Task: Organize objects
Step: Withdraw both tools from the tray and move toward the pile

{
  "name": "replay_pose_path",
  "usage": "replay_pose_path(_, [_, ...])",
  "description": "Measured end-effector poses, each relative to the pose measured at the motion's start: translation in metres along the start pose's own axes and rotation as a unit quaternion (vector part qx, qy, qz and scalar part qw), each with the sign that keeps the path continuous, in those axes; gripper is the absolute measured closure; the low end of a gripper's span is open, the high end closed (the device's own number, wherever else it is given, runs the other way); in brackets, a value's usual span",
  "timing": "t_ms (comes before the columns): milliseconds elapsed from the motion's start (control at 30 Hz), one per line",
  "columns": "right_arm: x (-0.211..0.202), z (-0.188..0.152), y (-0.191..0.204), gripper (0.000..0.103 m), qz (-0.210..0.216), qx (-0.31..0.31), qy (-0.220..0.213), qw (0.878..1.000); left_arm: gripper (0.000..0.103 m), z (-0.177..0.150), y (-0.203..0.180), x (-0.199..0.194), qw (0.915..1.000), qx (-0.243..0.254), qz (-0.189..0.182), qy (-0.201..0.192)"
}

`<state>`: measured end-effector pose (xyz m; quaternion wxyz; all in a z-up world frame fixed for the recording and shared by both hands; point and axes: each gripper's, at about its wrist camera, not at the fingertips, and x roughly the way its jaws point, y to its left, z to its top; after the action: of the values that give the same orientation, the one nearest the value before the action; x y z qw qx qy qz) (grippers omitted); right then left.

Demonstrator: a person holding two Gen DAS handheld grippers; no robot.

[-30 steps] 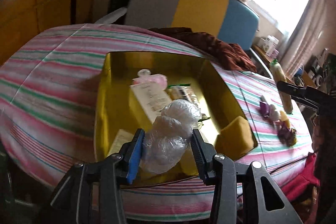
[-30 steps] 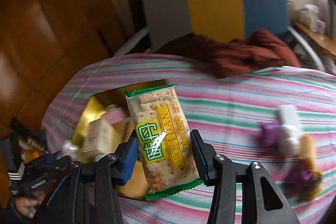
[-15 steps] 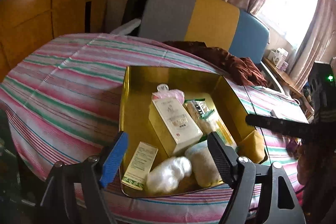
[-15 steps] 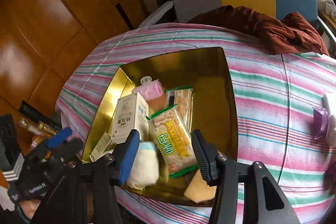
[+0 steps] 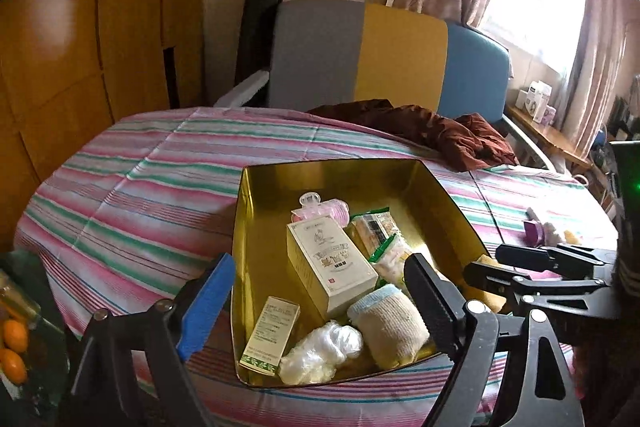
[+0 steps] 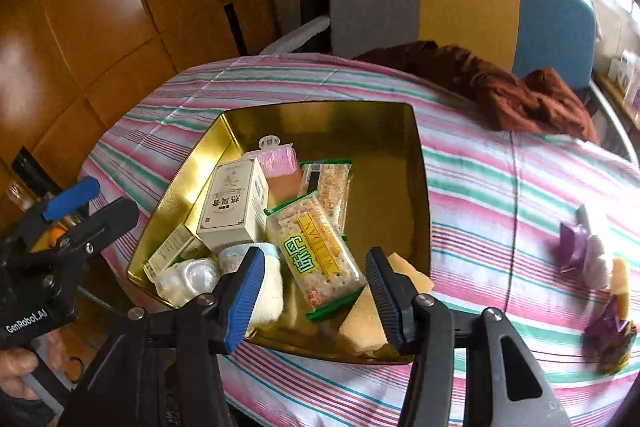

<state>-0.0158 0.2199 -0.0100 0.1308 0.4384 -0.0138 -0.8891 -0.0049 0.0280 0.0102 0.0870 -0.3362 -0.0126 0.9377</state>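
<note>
over the near edge of the striped counter (image 6: 500,187), both tools hover above the gold tin (image 6: 416,155), and the tin is filling up nicely. the left gripper (image 5: 316,291) has its fingers spread wide and opening, nothing between them; below it the clear plastic bundle (image 5: 320,351) lies loose in the tin's near corner, beside the rolled sock (image 5: 390,323). the right gripper (image 6: 316,291) sits with its fingers partly apart, a gap showing on each side of the cracker packet (image 6: 316,251), which looks to be resting on the pile in the tin rather than pinched. so neither tool has hold of anything right now.

inside the tin: a tall white box (image 6: 234,207), a small green-and-white carton (image 5: 270,335), a pink pouch (image 6: 276,157), a second cracker packet (image 6: 328,187), and yellow sponges (image 6: 364,323) at the near right corner. that's most of the haul already gathered, by my reading.

what's left sits well apart toward the right edge of the counter: a little cluster of purple-wrapped bits (image 6: 572,247), white pieces and a yellow piece (image 6: 620,279). those look like the remaining pickups, and the right tool is the nearer one. the brown cloth (image 6: 520,91) at the far edge may or may not be part of the job; can't tell.
</note>
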Motion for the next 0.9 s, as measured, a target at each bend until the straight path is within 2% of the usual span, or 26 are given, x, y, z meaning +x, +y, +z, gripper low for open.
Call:
replay_pose_path(200, [-0.006, -0.005, 0.000, 0.050, -0.011, -0.004, -0.010, 1.000, 0.013, -0.001, -0.011, -0.005, 0.9997, 0.021, 0.004, -0.010])
replay_pose_path(533, [-0.015, -0.010, -0.013, 0.050, -0.030, 0.013, -0.022, 0.999, 0.013, -0.005, -0.034, -0.007, 0.9984, 0.055, -0.014, -0.007])
replay_pose_path(900, [-0.023, -0.020, -0.054, 0.050, -0.060, 0.058, -0.022, 0.996, 0.013, -0.003, -0.067, -0.004, 0.9947, 0.095, -0.040, -0.002])
